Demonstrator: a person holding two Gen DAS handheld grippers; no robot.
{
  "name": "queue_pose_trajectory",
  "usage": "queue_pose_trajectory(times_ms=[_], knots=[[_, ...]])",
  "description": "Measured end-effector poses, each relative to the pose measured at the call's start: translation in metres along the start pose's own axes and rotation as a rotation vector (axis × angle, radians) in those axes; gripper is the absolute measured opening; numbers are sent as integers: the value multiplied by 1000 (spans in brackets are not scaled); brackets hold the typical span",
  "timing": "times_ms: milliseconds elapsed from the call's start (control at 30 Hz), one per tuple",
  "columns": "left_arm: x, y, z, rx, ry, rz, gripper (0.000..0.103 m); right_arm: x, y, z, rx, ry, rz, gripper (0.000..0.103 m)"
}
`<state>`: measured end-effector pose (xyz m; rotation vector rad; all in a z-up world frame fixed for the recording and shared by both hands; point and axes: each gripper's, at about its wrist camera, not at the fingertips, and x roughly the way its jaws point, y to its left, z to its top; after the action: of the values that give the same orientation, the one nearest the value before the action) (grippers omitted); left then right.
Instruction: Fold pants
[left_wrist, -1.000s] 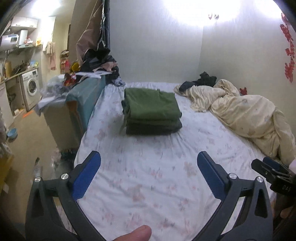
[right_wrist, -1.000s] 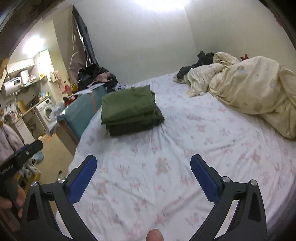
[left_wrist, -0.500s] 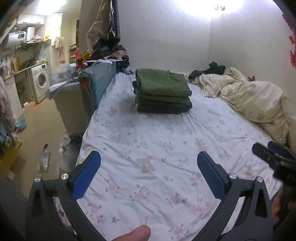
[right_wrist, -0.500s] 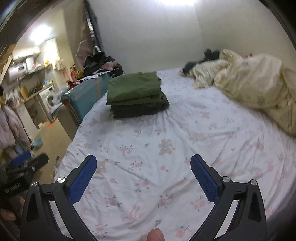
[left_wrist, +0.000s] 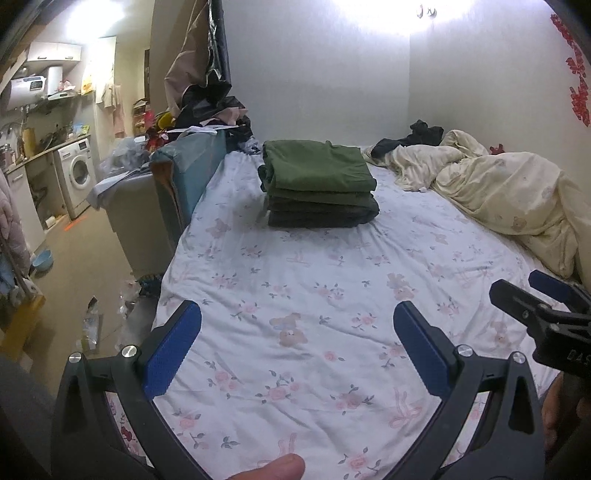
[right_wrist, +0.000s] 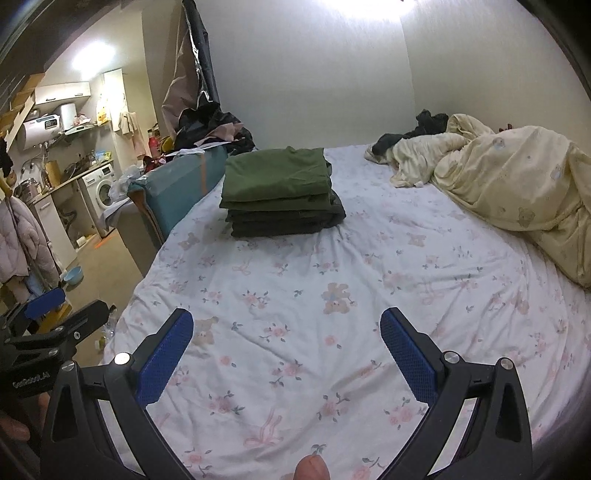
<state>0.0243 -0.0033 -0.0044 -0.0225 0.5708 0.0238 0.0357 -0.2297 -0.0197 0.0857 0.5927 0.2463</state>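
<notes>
I have both claws spread wide and empty over the near part of the bed (left_wrist: 295, 295): the left claw (left_wrist: 297, 347) and the right claw (right_wrist: 286, 343) each hold nothing between their blue pads, with only the flowered sheet under them. The pants (left_wrist: 317, 184) lie as a neat folded stack of green and darker cloth on the far left part of the bed, near its edge beside the teal headboard-like panel (left_wrist: 184, 170), well apart from both claws. I judge the fabric soft and limp, light per piece but with some heft as a stack; it will sag and slide layer on layer if I pinch only the top. If I need to move it, I would take it from the two short sides, low down, with pads reaching under the bottom fold so the layers stay together. The stack looks already folded, so the task seems at or near its end. The left view shows the right claw's black body at its right edge, and red paper ornaments (left_wrist: 576, 92) on the wall; the right view shows the left claw at its left edge, a pink coat (right_wrist: 22, 240) hanging, and more of the rumpled cream duvet (right_wrist: 517, 184), with dark clothes (right_wrist: 424, 127) behind it
</notes>
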Motion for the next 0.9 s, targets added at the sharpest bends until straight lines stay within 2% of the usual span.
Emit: queue_pose_trajectory(times_ms=[900], knots=[[1, 1, 1, -22, 5, -4, 102, 2, 0, -3, -1, 9, -1, 103]])
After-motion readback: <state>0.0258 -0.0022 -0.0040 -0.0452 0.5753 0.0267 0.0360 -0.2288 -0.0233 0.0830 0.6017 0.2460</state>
